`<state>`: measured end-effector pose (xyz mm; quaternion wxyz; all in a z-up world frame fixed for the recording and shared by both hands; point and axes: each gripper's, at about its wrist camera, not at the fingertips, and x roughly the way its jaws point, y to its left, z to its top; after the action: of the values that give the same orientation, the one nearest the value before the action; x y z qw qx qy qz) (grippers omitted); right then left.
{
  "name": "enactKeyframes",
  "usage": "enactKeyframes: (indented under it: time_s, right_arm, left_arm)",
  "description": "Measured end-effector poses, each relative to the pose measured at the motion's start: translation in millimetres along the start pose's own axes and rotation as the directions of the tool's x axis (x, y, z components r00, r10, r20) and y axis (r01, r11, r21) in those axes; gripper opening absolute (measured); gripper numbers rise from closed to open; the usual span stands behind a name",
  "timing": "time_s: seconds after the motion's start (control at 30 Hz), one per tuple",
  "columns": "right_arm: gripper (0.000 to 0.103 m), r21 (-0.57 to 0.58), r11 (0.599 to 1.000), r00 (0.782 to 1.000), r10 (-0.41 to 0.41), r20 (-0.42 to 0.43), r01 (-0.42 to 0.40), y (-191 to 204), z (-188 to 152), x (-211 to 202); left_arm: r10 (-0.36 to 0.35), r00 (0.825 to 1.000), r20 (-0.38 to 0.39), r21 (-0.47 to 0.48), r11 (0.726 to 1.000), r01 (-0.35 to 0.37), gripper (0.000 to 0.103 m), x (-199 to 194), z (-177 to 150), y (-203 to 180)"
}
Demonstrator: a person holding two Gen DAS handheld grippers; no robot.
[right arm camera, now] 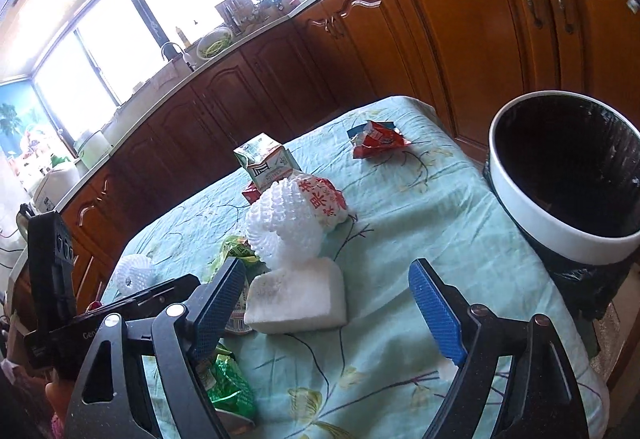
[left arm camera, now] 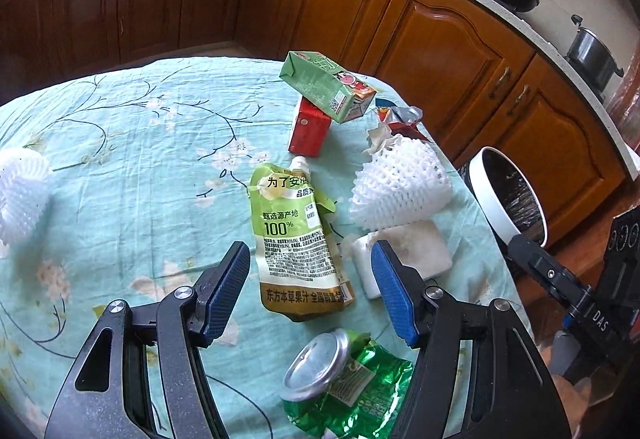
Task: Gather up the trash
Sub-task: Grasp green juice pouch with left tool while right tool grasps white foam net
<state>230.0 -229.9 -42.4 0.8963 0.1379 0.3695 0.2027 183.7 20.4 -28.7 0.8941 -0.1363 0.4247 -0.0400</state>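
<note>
Approach step, judged from empty claws over a table [left arm camera: 120, 143] of litter; no piece lifted yet. Nearest the left gripper [left arm camera: 310, 289]: crushed can [left arm camera: 340, 379] below its open, empty jaws; juice pouch [left arm camera: 298, 243] flat on the cloth between the pads, touched by neither. Right gripper [right arm camera: 328, 309] spread wider, holding nothing; foam block [right arm camera: 296, 299] just ahead, clear of both pads. Beyond: foam net [right arm camera: 284, 235], stacked cartons [left arm camera: 328, 87], red wrapper [right arm camera: 376, 139] at the far corner. Bin [right arm camera: 568, 175] past the table's right edge, mouth open. Next, probably: lower onto pouch or block, close squarely on it, lift, carry across to the bin; thin pouch likely to need pads pressed right down to the cloth.
</note>
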Motion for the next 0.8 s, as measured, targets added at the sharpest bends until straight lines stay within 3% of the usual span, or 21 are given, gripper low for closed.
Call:
enactKeyframes:
  time_s: [0.17, 0.3, 0.37, 0.4, 0.43, 0.5, 0.63, 0.8]
  right_arm:
    - [0.065, -0.042, 0.999, 0.999, -0.009, -0.039, 0.008, 10, 8, 29]
    - [0.053, -0.06, 0.998, 0.998, -0.016, -0.066, 0.012, 15, 9, 49]
    - [0.035, -0.066, 0.998, 0.997, -0.019, -0.072, 0.015, 16, 10, 55]
    - [0.017, -0.069, 0.998, 0.997, -0.02, -0.073, 0.015, 17, 10, 56]
    - [0.013, -0.07, 0.997, 0.997, -0.016, -0.071, 0.011, 17, 9, 55]
    - [0.011, -0.08, 0.997, 0.999, -0.016, -0.05, 0.012, 20, 8, 50]
    - [0.011, -0.08, 0.997, 1.0, -0.005, -0.001, 0.005, 21, 9, 31]
    - [0.01, -0.043, 0.999, 0.999, 0.007, 0.054, -0.005, 11, 14, 6]
  left_arm:
    - [0.017, 1.0, -0.018, 0.043, 0.999, -0.016, 0.063, 14, 6, -5]
    - [0.042, 0.998, -0.045, 0.071, 0.997, -0.039, 0.048, 30, 9, -5]
    - [0.044, 0.997, -0.065, 0.07, 0.997, -0.039, 0.037, 38, 9, -2]
    - [0.048, 0.996, -0.071, 0.073, 0.996, -0.043, 0.031, 41, 9, -1]
    - [0.055, 0.996, -0.074, 0.076, 0.996, -0.049, 0.027, 43, 8, 0]
    - [0.045, 0.997, -0.066, 0.075, 0.996, -0.04, 0.024, 43, 8, 3]
    - [0.041, 0.998, -0.038, 0.067, 0.997, -0.038, 0.005, 35, 9, 8]
    - [0.028, 1.0, 0.006, 0.064, 0.998, -0.029, 0.003, 20, 14, 6]
